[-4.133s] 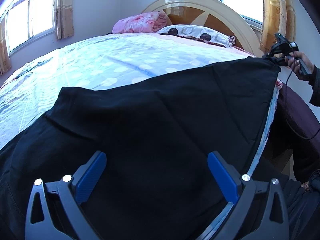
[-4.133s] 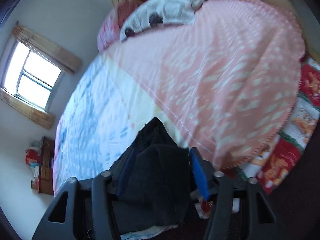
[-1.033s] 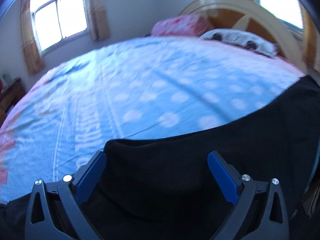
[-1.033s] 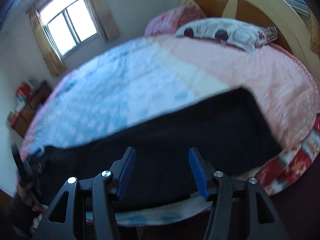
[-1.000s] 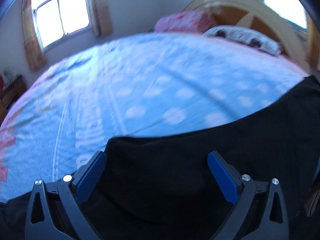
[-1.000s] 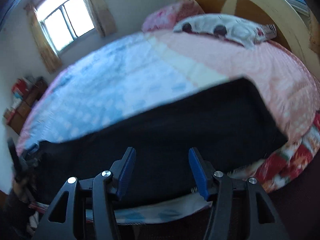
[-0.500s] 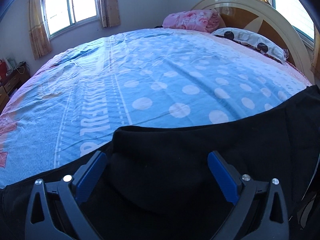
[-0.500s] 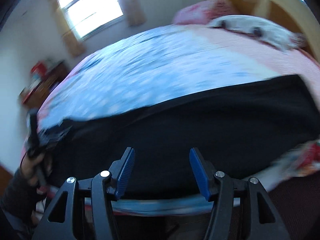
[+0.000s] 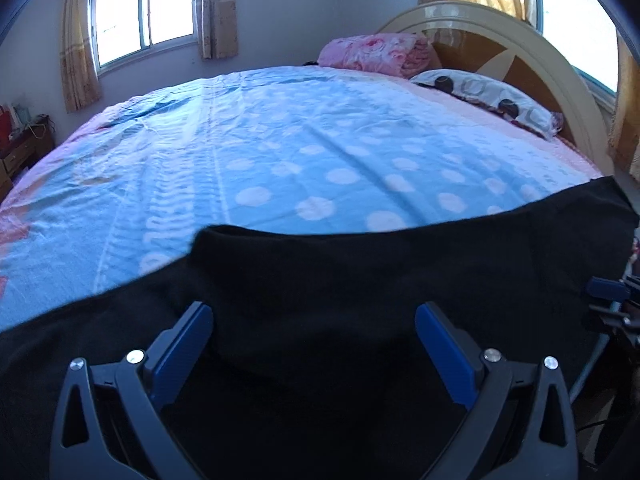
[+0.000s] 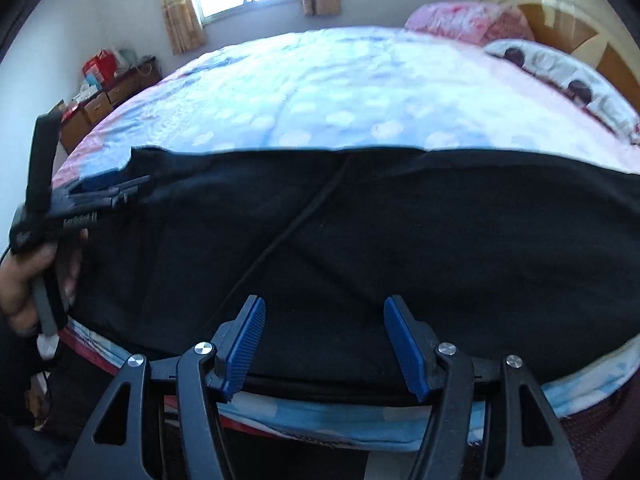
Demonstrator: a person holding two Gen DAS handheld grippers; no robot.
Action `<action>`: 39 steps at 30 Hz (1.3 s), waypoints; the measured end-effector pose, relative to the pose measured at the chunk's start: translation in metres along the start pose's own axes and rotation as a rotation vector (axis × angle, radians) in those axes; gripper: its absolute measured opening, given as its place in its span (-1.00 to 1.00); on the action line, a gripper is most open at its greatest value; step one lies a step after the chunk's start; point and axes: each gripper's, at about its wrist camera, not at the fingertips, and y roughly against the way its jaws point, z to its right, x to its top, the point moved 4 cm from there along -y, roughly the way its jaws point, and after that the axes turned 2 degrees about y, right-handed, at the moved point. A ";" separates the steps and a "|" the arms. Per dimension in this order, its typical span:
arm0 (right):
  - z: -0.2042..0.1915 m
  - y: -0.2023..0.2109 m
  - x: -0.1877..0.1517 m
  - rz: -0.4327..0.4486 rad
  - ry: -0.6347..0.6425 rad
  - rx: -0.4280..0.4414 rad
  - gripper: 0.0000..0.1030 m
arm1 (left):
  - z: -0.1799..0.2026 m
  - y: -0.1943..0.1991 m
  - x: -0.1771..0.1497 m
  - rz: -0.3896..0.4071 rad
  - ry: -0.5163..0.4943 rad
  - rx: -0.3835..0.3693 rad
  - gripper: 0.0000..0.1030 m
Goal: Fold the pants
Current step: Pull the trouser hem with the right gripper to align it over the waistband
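Black pants (image 10: pixel 360 232) lie flat along the near edge of the bed, also in the left wrist view (image 9: pixel 380 280). My left gripper (image 9: pixel 312 320) is open and empty, hovering over the pants' left end, where a folded layer's edge (image 9: pixel 224 236) shows. It also shows in the right wrist view (image 10: pixel 100 196), held by a hand at the pants' left end. My right gripper (image 10: pixel 324 312) is open and empty over the near edge of the pants' middle. Its blue fingertip (image 9: pixel 604 290) shows at the right edge of the left wrist view.
The bed has a blue polka-dot sheet (image 9: pixel 300 168), a pink folded blanket (image 9: pixel 376 50), a spotted pillow (image 9: pixel 488 96) and a curved headboard (image 9: pixel 520 52). A wooden dresser (image 10: pixel 104 96) with clutter stands at the far left. Windows (image 9: pixel 144 8) are on the far wall.
The right gripper let go of the pants' end, which now lies flat, and swung left toward the middle. The left gripper stayed open and shifted slightly over the left end.
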 end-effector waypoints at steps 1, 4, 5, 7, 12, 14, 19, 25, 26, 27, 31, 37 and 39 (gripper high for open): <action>0.003 0.002 -0.001 0.008 -0.016 -0.004 0.24 | 0.008 0.001 -0.005 -0.007 -0.002 -0.026 1.00; 0.012 -0.004 -0.005 -0.013 -0.036 -0.005 0.24 | 0.022 -0.005 -0.017 -0.031 -0.046 -0.022 1.00; 0.013 -0.007 -0.007 -0.014 -0.028 -0.004 0.24 | 0.025 -0.011 -0.021 -0.045 -0.063 -0.006 1.00; 0.011 -0.010 -0.006 -0.020 0.008 -0.018 0.29 | 0.029 -0.011 -0.025 -0.017 -0.098 0.020 1.00; 0.016 0.009 -0.004 -0.004 -0.009 0.021 0.32 | 0.031 -0.003 -0.018 -0.031 -0.062 -0.011 1.00; 0.042 0.029 0.001 0.033 -0.122 0.048 0.32 | 0.040 0.005 -0.010 -0.009 -0.070 -0.039 1.00; 0.137 0.079 -0.002 0.141 -0.388 -0.054 0.32 | 0.070 0.003 0.000 0.002 -0.101 -0.111 1.00; 0.242 0.113 -0.027 0.220 -0.696 -0.158 0.31 | 0.102 -0.010 0.001 -0.018 -0.154 -0.143 1.00; 0.252 0.114 -0.030 0.227 -0.724 -0.160 0.31 | 0.106 -0.011 0.001 -0.015 -0.158 -0.148 1.00; 0.263 0.116 -0.032 0.239 -0.759 -0.149 0.31 | 0.110 -0.011 0.001 -0.013 -0.162 -0.151 1.00; 0.287 0.111 -0.033 0.260 -0.831 -0.118 0.31 | 0.117 -0.018 -0.003 -0.028 -0.174 -0.138 1.00; 0.303 0.097 -0.030 0.256 -0.893 -0.048 0.31 | 0.119 -0.026 -0.007 -0.041 -0.179 -0.132 1.00; 0.304 0.095 -0.029 0.258 -0.897 -0.037 0.21 | 0.119 -0.027 -0.008 -0.042 -0.185 -0.128 1.00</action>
